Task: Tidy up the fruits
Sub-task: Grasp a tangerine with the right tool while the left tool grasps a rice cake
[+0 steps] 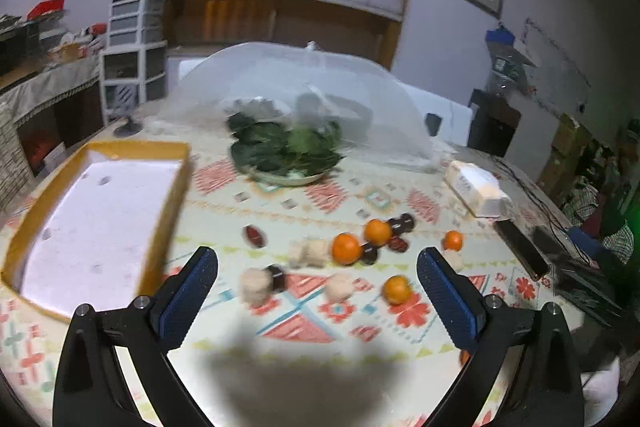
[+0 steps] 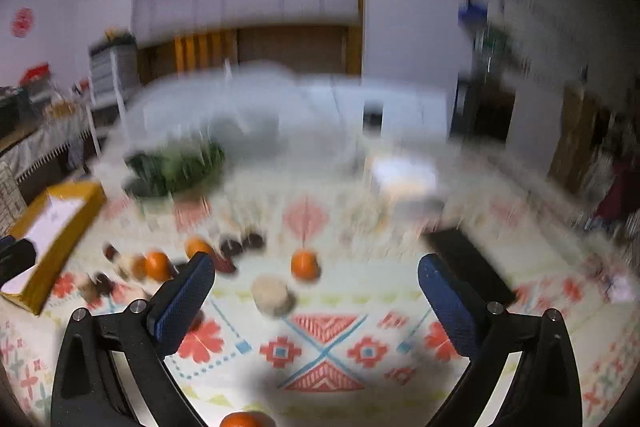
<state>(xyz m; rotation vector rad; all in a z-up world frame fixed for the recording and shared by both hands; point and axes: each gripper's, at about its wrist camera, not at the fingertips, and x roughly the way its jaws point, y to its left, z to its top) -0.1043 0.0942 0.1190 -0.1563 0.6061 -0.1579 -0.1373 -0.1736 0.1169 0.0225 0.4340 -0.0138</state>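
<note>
Several small oranges [image 1: 346,248] lie on the patterned tablecloth, mixed with dark red dates [image 1: 255,235] and pale round cakes [image 1: 255,285]. A yellow box with a white inside [image 1: 100,215] stands empty at the left. My left gripper [image 1: 317,267] is open and empty above the fruit. The right wrist view is motion-blurred. There my right gripper [image 2: 316,271] is open and empty, with one orange [image 2: 305,265] and a pale cake [image 2: 272,295] lying between its fingers further off. The yellow box [image 2: 56,227] shows at the left.
A mesh food cover [image 1: 304,99] stands over a plate of greens [image 1: 286,151] at the back. A white packet [image 1: 476,189] and a dark phone [image 1: 522,253] lie at the right. Another orange [image 2: 244,419] is at the bottom edge of the right view.
</note>
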